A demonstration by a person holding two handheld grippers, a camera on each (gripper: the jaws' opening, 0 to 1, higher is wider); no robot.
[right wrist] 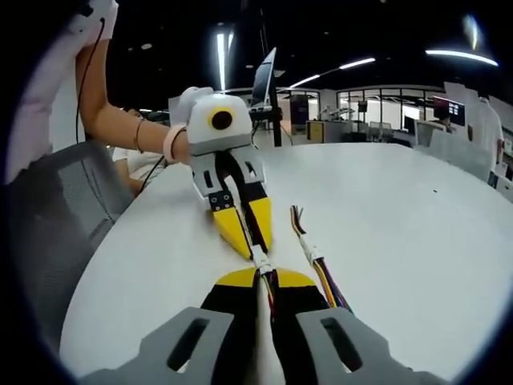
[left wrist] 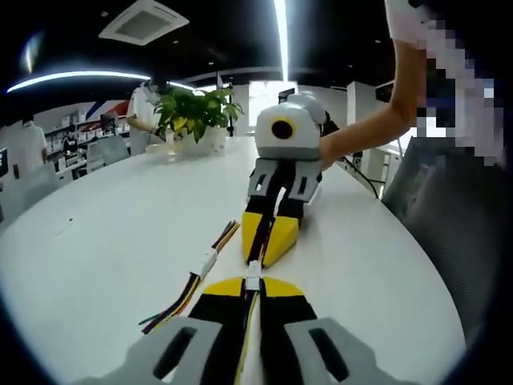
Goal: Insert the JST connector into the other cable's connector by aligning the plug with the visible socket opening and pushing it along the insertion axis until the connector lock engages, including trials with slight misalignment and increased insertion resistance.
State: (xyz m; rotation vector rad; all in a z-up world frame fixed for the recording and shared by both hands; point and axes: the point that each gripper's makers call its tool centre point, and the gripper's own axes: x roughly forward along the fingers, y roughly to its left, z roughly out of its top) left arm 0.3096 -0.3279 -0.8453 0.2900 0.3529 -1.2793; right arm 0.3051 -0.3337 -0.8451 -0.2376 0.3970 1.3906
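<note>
My left gripper (left wrist: pixel 252 282) is shut on a cable with a white JST connector (left wrist: pixel 253 275) sticking out past its yellow tips. Facing it tip to tip, my right gripper (left wrist: pixel 259 258) is shut on the other cable. In the right gripper view, my right gripper (right wrist: pixel 265 275) holds coloured wires ending in a white connector (right wrist: pixel 261 258). That connector meets the tips of the left gripper (right wrist: pixel 254 247). The two connectors sit end to end in line; I cannot tell whether they are locked. Both grippers hover just above the white table (left wrist: pixel 104 241).
A spare cable (left wrist: pixel 207 263) with a white connector and multicoloured wires lies on the table beside the grippers, also the spare cable (right wrist: pixel 313 255). A potted plant (left wrist: pixel 194 112) stands at the far end. A grey chair (left wrist: pixel 449 208) and the person's arm border the table edge.
</note>
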